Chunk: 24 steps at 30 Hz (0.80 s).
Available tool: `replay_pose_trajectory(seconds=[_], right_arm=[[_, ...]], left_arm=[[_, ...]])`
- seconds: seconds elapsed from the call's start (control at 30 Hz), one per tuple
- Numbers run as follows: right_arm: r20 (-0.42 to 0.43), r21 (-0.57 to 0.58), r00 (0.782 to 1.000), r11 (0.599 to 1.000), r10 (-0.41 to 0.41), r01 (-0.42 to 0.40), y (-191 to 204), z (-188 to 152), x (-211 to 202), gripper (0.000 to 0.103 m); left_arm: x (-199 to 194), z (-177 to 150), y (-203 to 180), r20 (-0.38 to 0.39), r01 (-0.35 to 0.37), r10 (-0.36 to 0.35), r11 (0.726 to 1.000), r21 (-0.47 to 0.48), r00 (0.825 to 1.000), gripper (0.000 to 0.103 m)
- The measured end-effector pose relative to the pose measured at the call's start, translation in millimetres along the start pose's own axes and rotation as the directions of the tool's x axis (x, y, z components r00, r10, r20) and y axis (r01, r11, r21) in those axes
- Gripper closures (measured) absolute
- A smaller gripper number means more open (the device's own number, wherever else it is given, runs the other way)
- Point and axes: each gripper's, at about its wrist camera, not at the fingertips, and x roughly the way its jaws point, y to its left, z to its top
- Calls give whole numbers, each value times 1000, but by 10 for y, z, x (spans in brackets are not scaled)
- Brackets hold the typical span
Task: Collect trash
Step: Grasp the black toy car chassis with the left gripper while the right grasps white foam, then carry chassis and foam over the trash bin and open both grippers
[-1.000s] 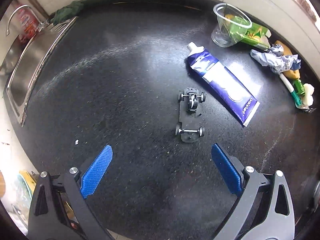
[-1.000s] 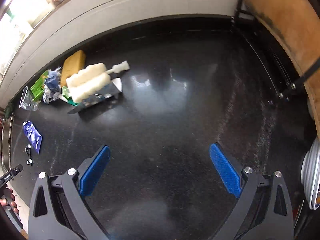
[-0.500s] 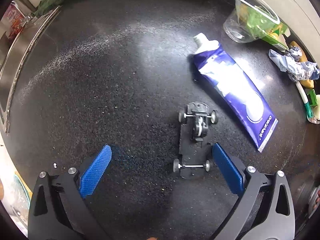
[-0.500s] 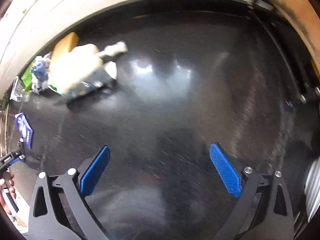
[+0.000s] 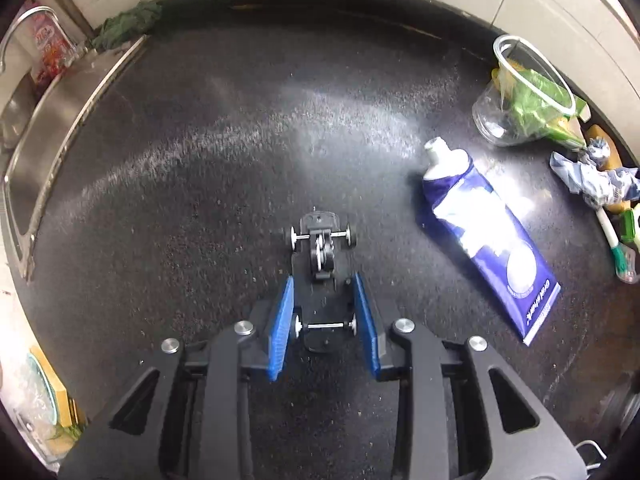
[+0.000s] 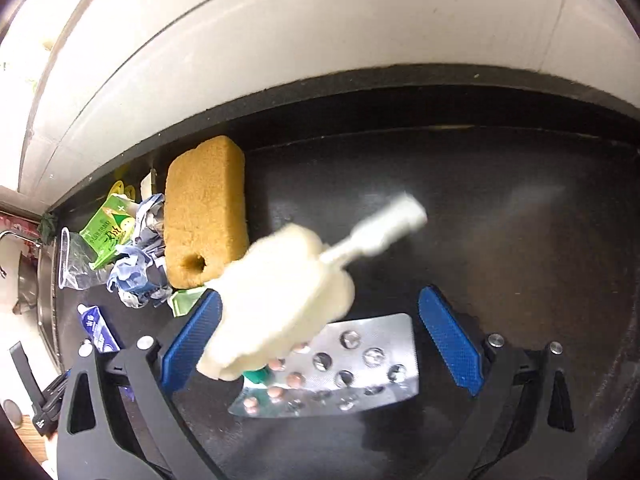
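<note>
A black toy car chassis (image 5: 322, 276) lies on the dark counter (image 5: 240, 160). My left gripper (image 5: 323, 304) has its blue pads closed against the chassis's rear sides. A blue toothpaste tube (image 5: 486, 240) lies to its right. My right gripper (image 6: 318, 332) is open over a silver pill blister pack (image 6: 352, 368) and a cream fluffy brush (image 6: 288, 304) with a white handle. A tan sponge (image 6: 206, 216), crumpled paper (image 6: 138, 276) and a green carton (image 6: 106, 230) lie behind them.
A steel sink (image 5: 44, 140) is at the left with a green cloth (image 5: 124, 28) at its corner. A clear plastic cup (image 5: 520, 96) with green wrapper stands at the back right near crumpled paper (image 5: 596, 180) and a toothbrush (image 5: 616, 240). A white wall (image 6: 320, 20) backs the counter.
My left gripper moved forward over the car chassis and closed on it. My right gripper moved left and forward to the brush and blister pack, staying open.
</note>
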Motion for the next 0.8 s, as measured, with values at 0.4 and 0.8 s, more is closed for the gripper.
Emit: replay_pose_trajectory(seconds=[0.4,0.8], right_arm=[[89,10,987,991,134,-136,9,23,-558,80],[130,-123,964,969,231,-215,344,-248,-1082,80]], left_arm=[[-122,-113,138,-10,48,-49,996,-69,999,74],[-811,-312,199,103,68,-62,996,-55,993,74]])
